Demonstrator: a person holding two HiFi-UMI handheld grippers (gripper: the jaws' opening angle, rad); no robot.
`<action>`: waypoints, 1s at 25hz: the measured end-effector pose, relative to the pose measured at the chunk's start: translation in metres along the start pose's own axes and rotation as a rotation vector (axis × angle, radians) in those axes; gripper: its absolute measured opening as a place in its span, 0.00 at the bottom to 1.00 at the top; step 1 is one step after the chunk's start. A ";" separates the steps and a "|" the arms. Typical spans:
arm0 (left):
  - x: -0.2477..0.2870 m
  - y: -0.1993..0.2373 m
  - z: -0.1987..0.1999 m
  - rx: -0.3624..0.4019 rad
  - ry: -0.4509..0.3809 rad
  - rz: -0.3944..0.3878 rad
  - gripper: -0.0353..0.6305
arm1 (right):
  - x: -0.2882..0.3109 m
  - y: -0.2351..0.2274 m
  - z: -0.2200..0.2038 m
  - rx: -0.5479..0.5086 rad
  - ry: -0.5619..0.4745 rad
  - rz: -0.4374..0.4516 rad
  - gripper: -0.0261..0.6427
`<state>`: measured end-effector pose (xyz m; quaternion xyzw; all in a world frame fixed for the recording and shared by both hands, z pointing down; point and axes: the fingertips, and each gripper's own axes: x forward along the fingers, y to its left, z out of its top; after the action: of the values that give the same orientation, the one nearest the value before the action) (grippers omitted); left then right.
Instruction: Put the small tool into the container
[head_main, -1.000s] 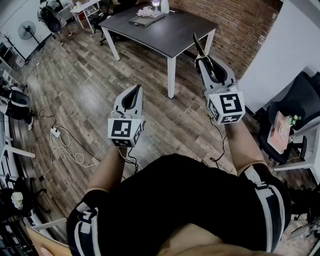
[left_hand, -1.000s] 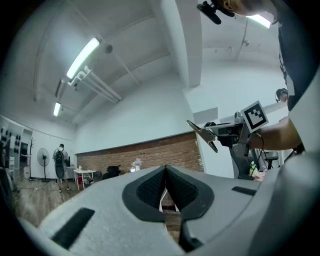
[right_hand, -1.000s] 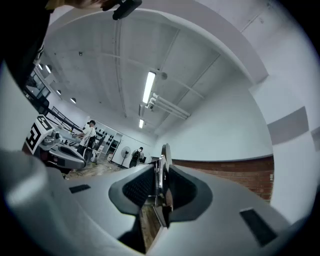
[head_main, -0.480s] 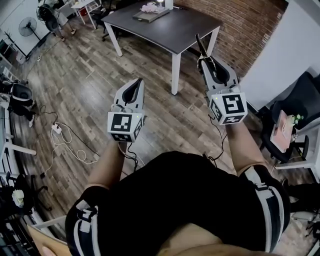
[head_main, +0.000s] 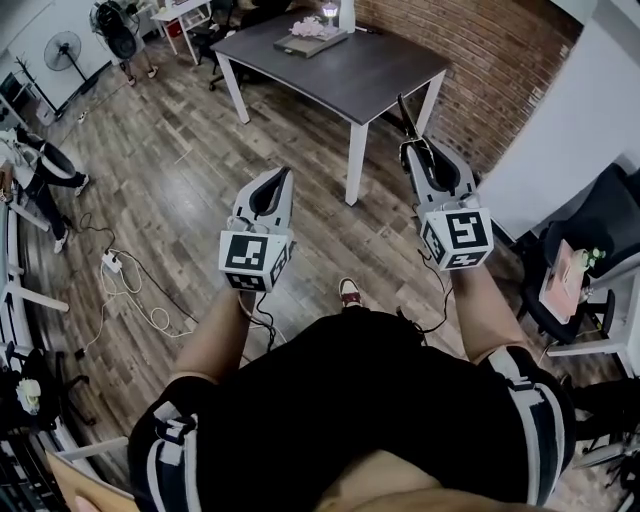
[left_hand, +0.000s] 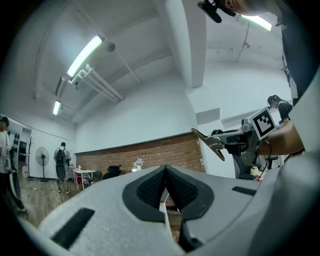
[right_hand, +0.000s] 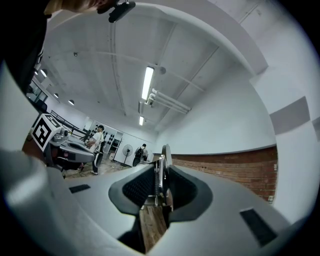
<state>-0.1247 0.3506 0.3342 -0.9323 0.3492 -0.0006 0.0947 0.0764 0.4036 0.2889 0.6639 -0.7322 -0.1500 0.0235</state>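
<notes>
A: What takes up most of the scene?

B: The floor (head_main: 150, 170), grey-brown wood planks with a white cable (head_main: 140, 300) looped on it. A brick wall (head_main: 490, 70) runs along its right side.

A: And the worktop?

B: The worktop (head_main: 350, 75) is a dark, matte rectangle on white square legs. It stands ahead of the person, with pink flowers (head_main: 318, 24) at its far edge.

A: Where are the grippers?

B: Both are held in the air over the floor, short of the worktop's near edge. They are pale grey plastic shells, each with a cube of black-and-white square markers at the back.

A: And the left gripper (head_main: 277, 176)?

B: Its jaws are pressed together. The black ribbed pads (left_hand: 150, 187) meet along a thin seam with nothing between them.

A: And the right gripper (head_main: 411, 147)?

B: Its jaws are clamped on the tool (head_main: 404, 116).

A: So the tool is off the worktop?

B: Yes, it is carried in those jaws, clear of any surface. It is a slim strip of bright, flat metal. Its long axis runs along the jaws, and the free end sticks out past their tips. That end points away from the person, toward the worktop's near right corner. In the left gripper view the end tapers like a beak.
</notes>
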 end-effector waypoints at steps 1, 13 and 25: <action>0.004 0.000 -0.001 0.000 0.004 -0.001 0.07 | 0.003 -0.003 -0.002 0.003 0.001 0.002 0.17; 0.069 0.012 -0.011 0.016 0.029 0.027 0.07 | 0.056 -0.043 -0.037 0.056 -0.004 0.040 0.17; 0.110 0.016 -0.033 0.001 0.064 0.071 0.07 | 0.096 -0.064 -0.076 0.091 0.001 0.116 0.17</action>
<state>-0.0540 0.2613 0.3569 -0.9187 0.3849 -0.0270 0.0840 0.1451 0.2905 0.3297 0.6207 -0.7756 -0.1146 0.0024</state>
